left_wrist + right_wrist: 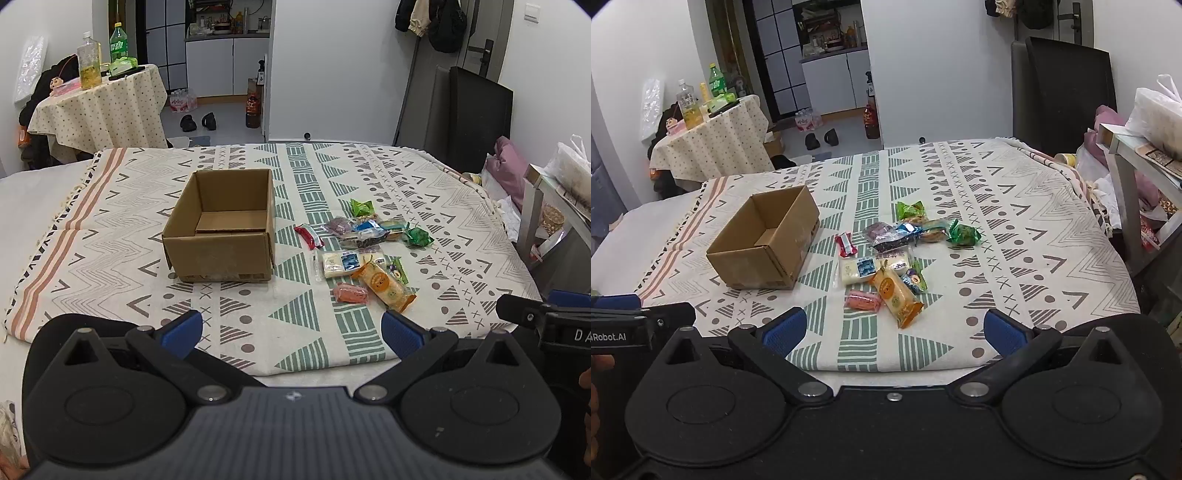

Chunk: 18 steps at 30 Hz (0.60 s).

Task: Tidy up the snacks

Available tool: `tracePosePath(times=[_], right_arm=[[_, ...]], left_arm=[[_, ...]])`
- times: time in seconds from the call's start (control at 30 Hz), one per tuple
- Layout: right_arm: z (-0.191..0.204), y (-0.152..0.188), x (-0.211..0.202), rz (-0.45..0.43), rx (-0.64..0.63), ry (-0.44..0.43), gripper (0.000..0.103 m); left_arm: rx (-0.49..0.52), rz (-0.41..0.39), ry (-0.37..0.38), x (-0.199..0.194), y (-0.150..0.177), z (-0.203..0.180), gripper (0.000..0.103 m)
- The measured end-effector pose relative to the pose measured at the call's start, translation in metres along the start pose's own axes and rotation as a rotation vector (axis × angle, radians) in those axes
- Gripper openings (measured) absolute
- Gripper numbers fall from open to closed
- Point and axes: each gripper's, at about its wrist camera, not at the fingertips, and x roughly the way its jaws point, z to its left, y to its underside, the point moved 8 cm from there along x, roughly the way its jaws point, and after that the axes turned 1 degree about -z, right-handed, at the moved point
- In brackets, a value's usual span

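Observation:
An open, empty cardboard box (221,229) (764,243) stands on the patterned cloth. To its right lies a pile of several wrapped snacks: an orange packet (384,286) (897,295), a pink one (351,293) (863,301), a red one (309,236) (846,244), a white-and-blue one (338,262) (857,269) and green ones (417,236) (963,233). My left gripper (291,332) hovers open over the near edge of the cloth, below the box and snacks. My right gripper (894,330) is also open, just short of the orange packet. Both hold nothing.
The cloth (110,229) covers a bed whose near edge lies under my fingers. A small table (103,107) with bottles stands at the back left. A shelf (1126,177) with bags borders the right side. A dark panel (1067,92) leans at the back right.

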Motion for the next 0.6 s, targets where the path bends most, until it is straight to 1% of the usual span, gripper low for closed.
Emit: tracePosePath(times=[0.07,0.27,0.6], right_arm=[[-0.001,-0.002,-0.002,0.001,0.012,-0.012,0.103],[-0.002,-0.005,-0.007,-0.004,-0.008,0.006,0.103],[-0.002,-0.005,-0.011,-0.008,-0.017,0.003,0.103]], left_arm=[[-0.004,-0.003,0.002,-0.002,0.001,0.000,0.103],[-0.013,0.000,0.003,-0.004,0.001,0.000,0.103],[-0.027,-0.007,0.015,-0.012,0.001,0.005,0.103]])
